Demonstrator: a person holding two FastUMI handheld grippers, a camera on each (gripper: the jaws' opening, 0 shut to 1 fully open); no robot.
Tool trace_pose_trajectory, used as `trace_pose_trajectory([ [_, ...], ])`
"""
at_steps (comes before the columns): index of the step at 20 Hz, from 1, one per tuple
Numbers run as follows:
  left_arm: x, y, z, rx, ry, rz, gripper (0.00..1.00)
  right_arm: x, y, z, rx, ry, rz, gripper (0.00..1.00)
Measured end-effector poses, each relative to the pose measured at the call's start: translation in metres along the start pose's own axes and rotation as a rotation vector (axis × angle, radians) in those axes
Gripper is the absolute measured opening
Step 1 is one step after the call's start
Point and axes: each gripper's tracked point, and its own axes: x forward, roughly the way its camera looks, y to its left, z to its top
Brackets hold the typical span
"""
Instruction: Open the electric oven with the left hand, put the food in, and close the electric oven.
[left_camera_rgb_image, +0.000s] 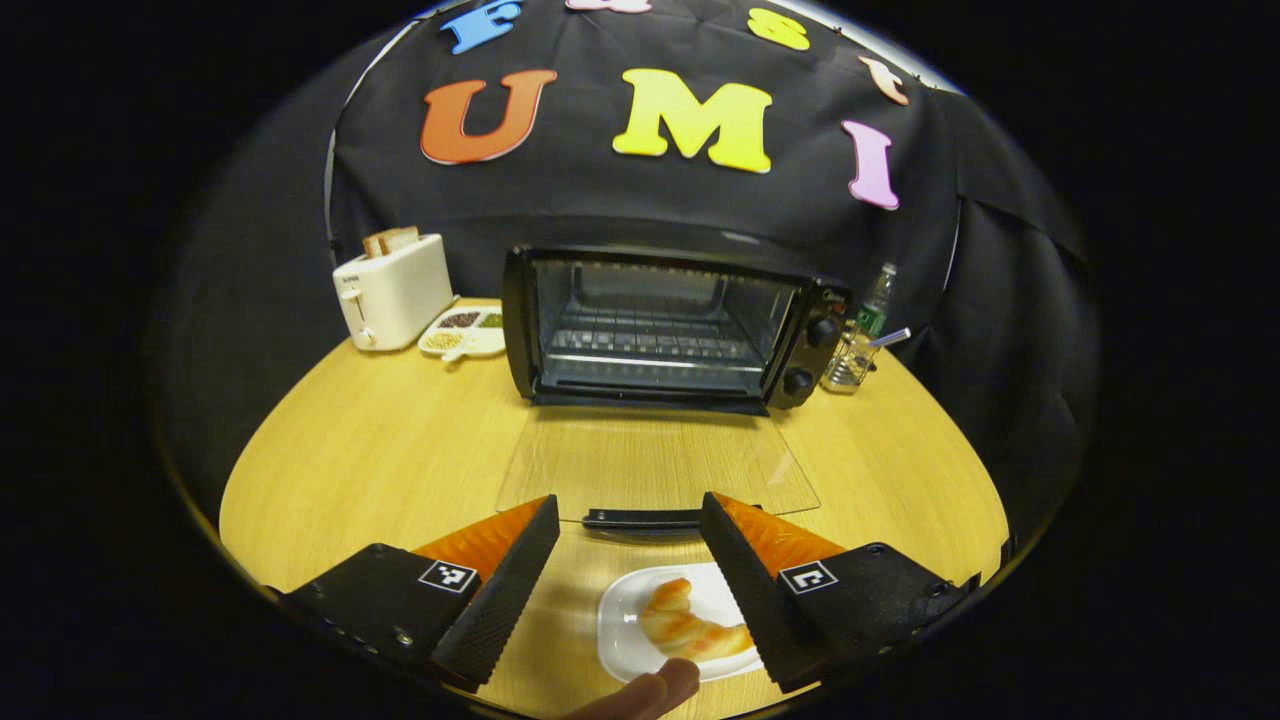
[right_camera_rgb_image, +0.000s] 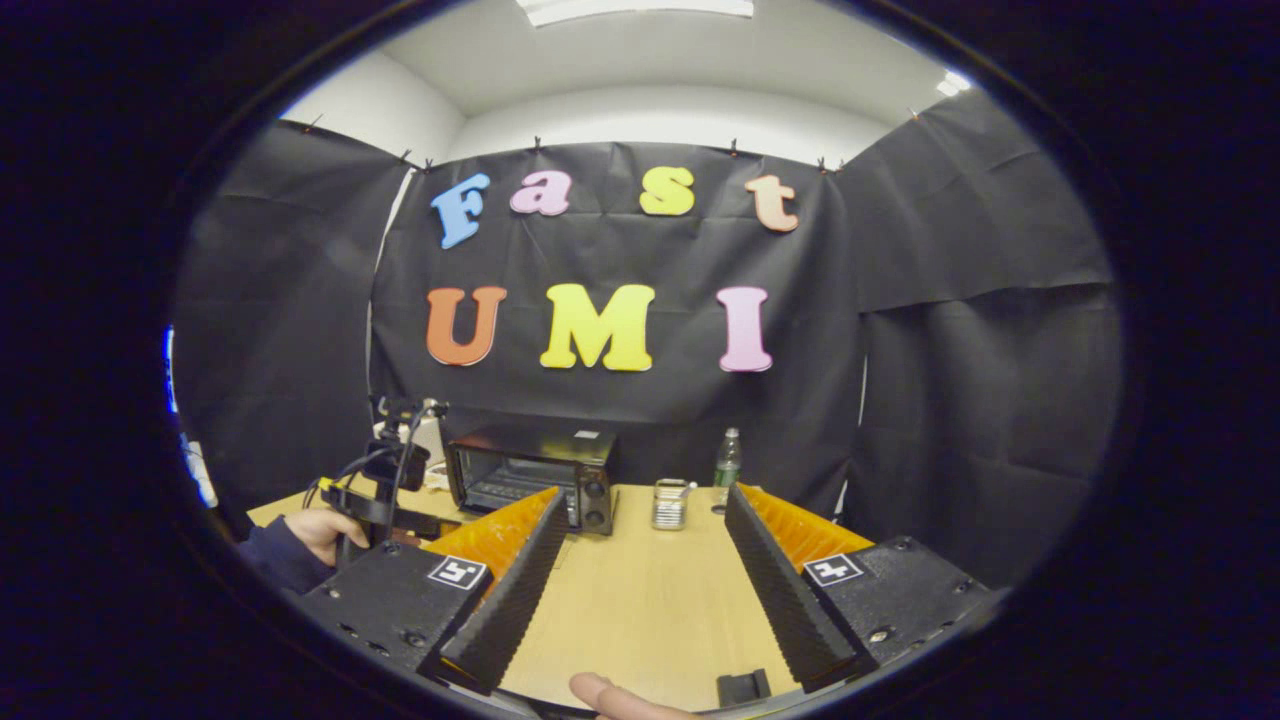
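The black electric oven (left_camera_rgb_image: 670, 325) stands at the back of the wooden table, its glass door (left_camera_rgb_image: 655, 465) folded flat down toward me, handle (left_camera_rgb_image: 640, 518) at the near edge. The wire rack inside is bare. A croissant (left_camera_rgb_image: 690, 625) lies on a white plate (left_camera_rgb_image: 625, 630) near the table's front edge. My left gripper (left_camera_rgb_image: 628, 530) hangs open just above the plate, in front of the door handle, holding nothing. In the right gripper view the right gripper (right_camera_rgb_image: 640, 525) is open over bare table, with the oven (right_camera_rgb_image: 530, 475) far off to the left. The left gripper (right_camera_rgb_image: 385, 480) shows there in a hand.
A white toaster (left_camera_rgb_image: 392, 290) with bread slices and a divided snack dish (left_camera_rgb_image: 465, 332) stand left of the oven. A glass jar (left_camera_rgb_image: 850, 360) and a plastic bottle (left_camera_rgb_image: 878, 295) stand at its right. A fingertip (left_camera_rgb_image: 650, 695) shows at the bottom edge.
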Motion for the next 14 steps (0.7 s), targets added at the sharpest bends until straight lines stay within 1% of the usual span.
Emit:
trace_pose_trajectory([
  [1, -0.02, 0.004, 0.01, 0.009, -0.051, -0.007, 0.94, 0.01, 0.007, -0.008, 0.014, 0.018, 0.024, 0.96],
  [2, -0.042, 0.008, 0.019, 0.022, -0.098, -0.008, 0.93, 0.02, 0.014, -0.015, 0.026, 0.037, 0.048, 1.0],
  [4, -0.087, 0.017, 0.036, 0.06, -0.2, -0.004, 0.94, 0.043, 0.028, -0.034, 0.035, 0.08, 0.081, 0.97],
  [5, -0.108, 0.021, 0.043, 0.073, -0.247, 0.002, 0.94, 0.053, 0.033, -0.044, 0.026, 0.106, 0.088, 0.99],
  [6, -0.125, 0.024, 0.045, 0.075, -0.273, 0.005, 0.93, 0.062, 0.039, -0.054, 0.015, 0.13, 0.098, 1.0],
  [7, -0.143, 0.026, 0.044, 0.075, -0.298, 0.008, 0.93, 0.072, 0.049, -0.061, 0.012, 0.141, 0.125, 1.0],
  [8, -0.162, 0.03, 0.045, 0.076, -0.335, 0.017, 0.94, 0.082, 0.061, -0.07, 0.01, 0.157, 0.154, 1.0],
  [11, -0.211, 0.051, 0.043, 0.062, -0.439, 0.057, 0.93, 0.107, 0.104, -0.106, -0.04, 0.213, 0.295, 1.0],
  [14, -0.249, 0.063, 0.033, 0.043, -0.507, 0.084, 0.93, 0.131, 0.133, -0.143, -0.108, 0.251, 0.386, 0.98],
])
